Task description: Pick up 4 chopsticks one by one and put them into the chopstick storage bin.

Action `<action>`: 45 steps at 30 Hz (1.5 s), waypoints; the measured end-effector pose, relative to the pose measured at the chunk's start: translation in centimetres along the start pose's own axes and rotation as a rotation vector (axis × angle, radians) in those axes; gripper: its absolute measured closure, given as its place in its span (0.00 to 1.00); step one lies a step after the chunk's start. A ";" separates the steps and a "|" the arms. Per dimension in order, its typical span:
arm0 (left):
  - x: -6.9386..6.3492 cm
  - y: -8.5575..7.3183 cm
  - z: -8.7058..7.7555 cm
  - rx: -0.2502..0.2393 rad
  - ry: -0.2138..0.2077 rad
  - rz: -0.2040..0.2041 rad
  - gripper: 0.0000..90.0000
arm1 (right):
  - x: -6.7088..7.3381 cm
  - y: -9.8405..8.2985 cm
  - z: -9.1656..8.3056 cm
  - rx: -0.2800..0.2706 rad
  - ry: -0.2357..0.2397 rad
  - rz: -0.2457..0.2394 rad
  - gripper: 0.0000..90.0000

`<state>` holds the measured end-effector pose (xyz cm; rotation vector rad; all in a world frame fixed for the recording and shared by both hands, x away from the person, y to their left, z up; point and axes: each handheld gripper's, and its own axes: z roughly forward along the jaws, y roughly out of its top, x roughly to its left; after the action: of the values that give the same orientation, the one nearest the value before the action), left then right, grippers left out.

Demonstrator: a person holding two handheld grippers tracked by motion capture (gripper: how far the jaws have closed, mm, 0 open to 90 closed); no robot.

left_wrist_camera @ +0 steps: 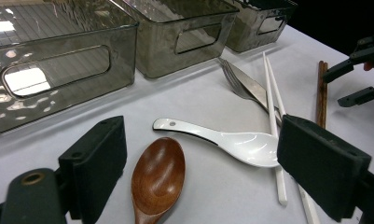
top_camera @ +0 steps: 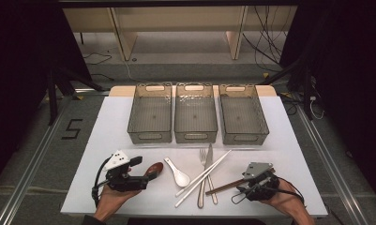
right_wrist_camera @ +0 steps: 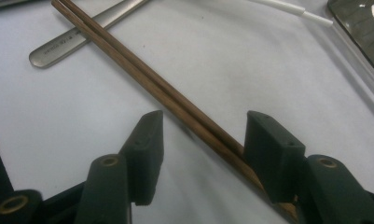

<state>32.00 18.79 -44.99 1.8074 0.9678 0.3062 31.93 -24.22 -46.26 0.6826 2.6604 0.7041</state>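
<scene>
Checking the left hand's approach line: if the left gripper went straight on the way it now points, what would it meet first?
Most likely the wooden spoon, lying between the open jaws of the left gripper; the white spoon lies just past it.

Lab: floor cables (top_camera: 270, 44), floor marking (top_camera: 71, 128).

A white tabletop (top_camera: 106, 140) carries three smoky clear bins (top_camera: 196, 119) side by side along the far edge. Nearer, from left: a wooden spoon (top_camera: 153, 169), a white ceramic spoon (top_camera: 178, 174), a fork (top_camera: 202, 176) and knife (top_camera: 209, 164) crossed by white chopsticks (top_camera: 203, 177), and brown chopsticks (top_camera: 223, 187) at the right.
</scene>
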 end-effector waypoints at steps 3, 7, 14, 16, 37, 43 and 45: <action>0.0 0.0 0.0 0.000 0.000 -0.001 0.17 | -0.1 0.0 0.1 0.007 0.005 0.001 0.55; 0.0 0.0 0.0 0.001 -0.001 0.002 0.17 | -0.4 -0.1 0.4 0.019 0.022 -0.002 0.55; 0.0 0.0 0.0 0.001 -0.001 0.002 0.17 | -0.4 -0.2 0.7 0.044 0.049 -0.014 0.61; 0.0 0.0 0.0 0.001 -0.001 0.002 0.17 | -0.4 -0.1 0.6 0.057 0.056 -0.019 0.62; 0.0 0.0 0.1 0.006 0.001 0.001 0.17 | 0.7 2.1 0.2 0.329 0.131 -0.278 0.77; 0.0 0.0 0.1 0.007 0.002 -0.001 0.17 | 1.4 2.1 0.0 0.352 0.158 -0.385 0.84; 0.0 0.0 0.2 0.009 0.002 0.000 0.17 | 1.5 2.1 -0.1 0.359 0.163 -0.395 0.85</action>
<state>32.09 18.69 -45.07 1.8155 0.9726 0.3043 31.40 -21.86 -45.32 0.1648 2.9761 0.1834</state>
